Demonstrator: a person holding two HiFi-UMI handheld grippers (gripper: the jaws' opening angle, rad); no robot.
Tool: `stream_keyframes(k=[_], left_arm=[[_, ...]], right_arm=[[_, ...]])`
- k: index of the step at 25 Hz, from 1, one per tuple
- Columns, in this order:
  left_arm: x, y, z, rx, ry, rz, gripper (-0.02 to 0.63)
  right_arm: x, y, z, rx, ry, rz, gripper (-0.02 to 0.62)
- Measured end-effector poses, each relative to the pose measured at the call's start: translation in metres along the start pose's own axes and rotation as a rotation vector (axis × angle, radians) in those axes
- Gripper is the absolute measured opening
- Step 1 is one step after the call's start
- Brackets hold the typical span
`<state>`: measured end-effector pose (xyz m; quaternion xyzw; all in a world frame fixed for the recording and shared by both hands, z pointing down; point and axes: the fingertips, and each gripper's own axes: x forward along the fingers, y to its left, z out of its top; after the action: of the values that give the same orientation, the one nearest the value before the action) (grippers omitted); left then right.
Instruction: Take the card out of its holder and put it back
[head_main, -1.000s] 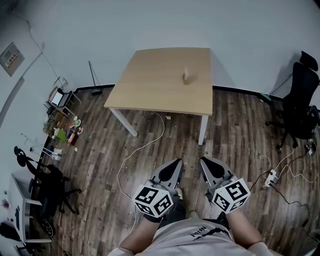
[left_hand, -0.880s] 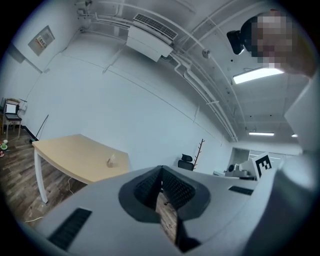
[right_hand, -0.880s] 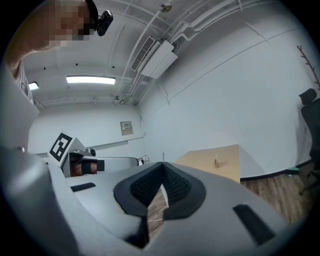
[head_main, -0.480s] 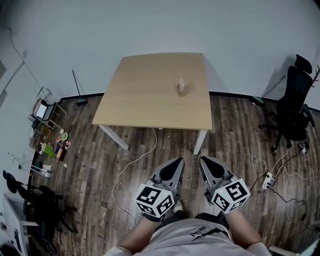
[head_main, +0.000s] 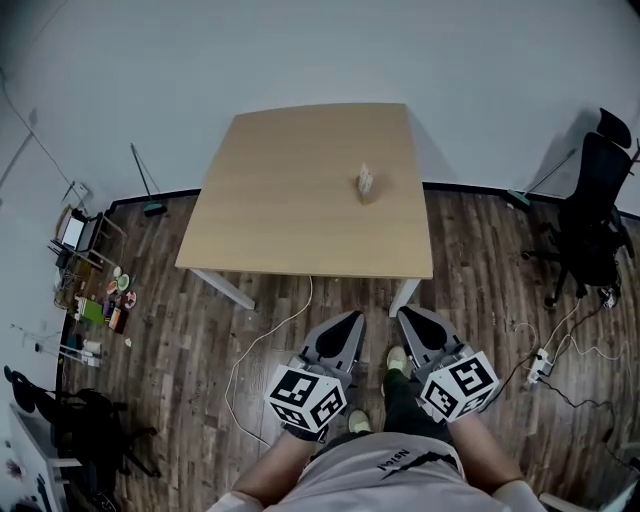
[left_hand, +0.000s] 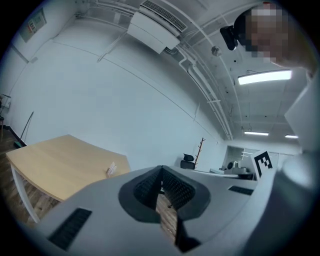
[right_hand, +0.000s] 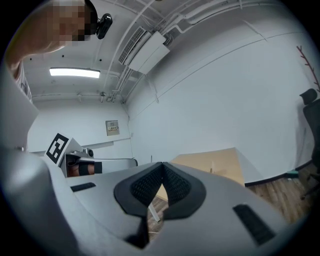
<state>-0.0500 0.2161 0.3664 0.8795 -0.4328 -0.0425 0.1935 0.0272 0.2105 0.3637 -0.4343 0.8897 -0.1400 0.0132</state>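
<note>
Card holder (head_main: 365, 183) stands near the table's (head_main: 290, 210) right edge. Left gripper (head_main: 350, 318) and right gripper (head_main: 408, 312), well apart from it, are closed, empty. Right gripper view alone shows an unreadable wall notice (right_hand: 112, 127).

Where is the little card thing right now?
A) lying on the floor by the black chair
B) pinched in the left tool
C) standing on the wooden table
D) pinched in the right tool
C: the small pale card in its holder stands on the light wooden square table, well ahead of the left tool and right tool, whose jaws are closed on nothing.
</note>
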Motion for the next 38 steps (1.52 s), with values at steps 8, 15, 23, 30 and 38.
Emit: stream_keyframes(k=[8, 15, 23, 30, 38], left_arm=[[0.088, 0.061, 0.022, 0.000, -0.012, 0.068, 0.014], [0.168, 0.106, 0.037, -0.002, -0.019, 0.145, 0.014], [0.228, 0.141, 0.036, -0.004, 0.007, 0.169, 0.014], [0.267, 0.189, 0.024, -0.001, 0.029, 0.144, 0.014], [0.316, 0.263, -0.010, 0.009, 0.070, 0.105, 0.014]], right_arm=[[0.099, -0.079, 0.019, 0.016, 0.018, 0.053, 0.014], [0.173, -0.148, 0.032, 0.020, 0.058, 0.116, 0.014], [0.226, -0.207, 0.005, 0.064, 0.113, 0.111, 0.014], [0.275, -0.241, -0.028, 0.072, 0.167, 0.041, 0.015], [0.346, -0.298, -0.091, 0.082, 0.214, -0.080, 0.017]])
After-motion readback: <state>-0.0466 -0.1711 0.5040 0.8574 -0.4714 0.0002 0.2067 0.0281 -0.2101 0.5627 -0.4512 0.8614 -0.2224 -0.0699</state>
